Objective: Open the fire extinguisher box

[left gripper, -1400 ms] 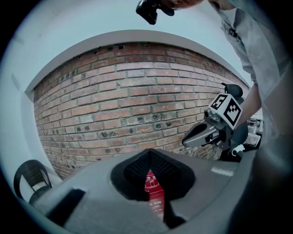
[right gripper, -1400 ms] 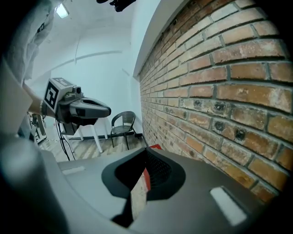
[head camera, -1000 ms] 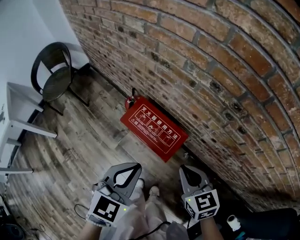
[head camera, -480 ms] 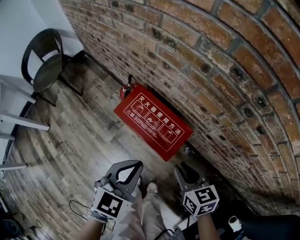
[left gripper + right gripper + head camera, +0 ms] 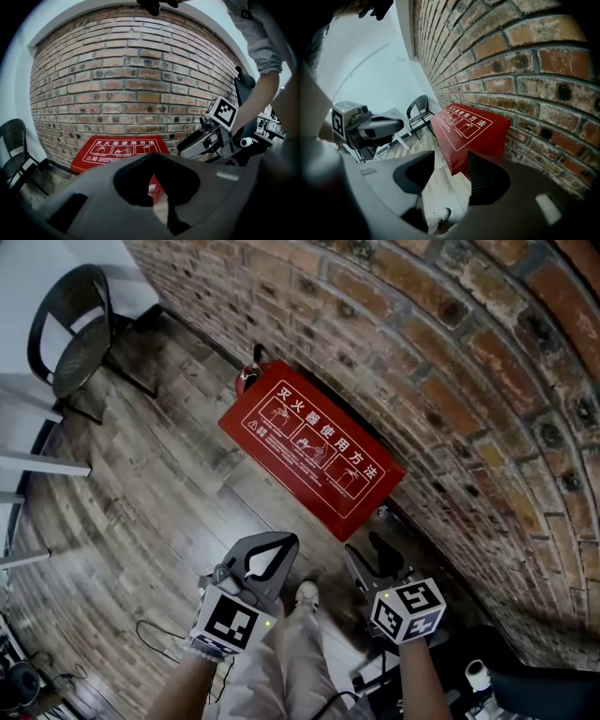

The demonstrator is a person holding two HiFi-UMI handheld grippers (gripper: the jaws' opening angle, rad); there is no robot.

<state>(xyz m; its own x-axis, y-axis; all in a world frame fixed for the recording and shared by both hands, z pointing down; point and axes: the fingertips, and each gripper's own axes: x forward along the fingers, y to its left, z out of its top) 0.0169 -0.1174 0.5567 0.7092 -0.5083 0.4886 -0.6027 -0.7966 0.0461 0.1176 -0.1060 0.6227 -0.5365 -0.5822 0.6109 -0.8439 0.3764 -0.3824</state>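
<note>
The red fire extinguisher box (image 5: 314, 460) stands on the wood floor against the brick wall, its lid down, with white pictograms on top. It also shows in the left gripper view (image 5: 119, 149) and the right gripper view (image 5: 468, 129). My left gripper (image 5: 281, 545) hovers short of the box's near edge, its jaws shut with nothing in them (image 5: 151, 155). My right gripper (image 5: 367, 549) hangs near the box's right corner. Its jaws have just been opening, and only air lies between them (image 5: 451, 158). Neither gripper touches the box.
A red extinguisher (image 5: 248, 376) stands behind the box's far end. A black chair (image 5: 70, 334) and a white table frame (image 5: 28, 465) are at the left. The brick wall (image 5: 450, 362) runs along the right. My shoe (image 5: 305, 594) and a floor cable (image 5: 155, 643) lie below.
Both grippers have sunk toward the floor and the box looms larger. The right gripper's jaws have gone from shut to open; the left stays shut.
</note>
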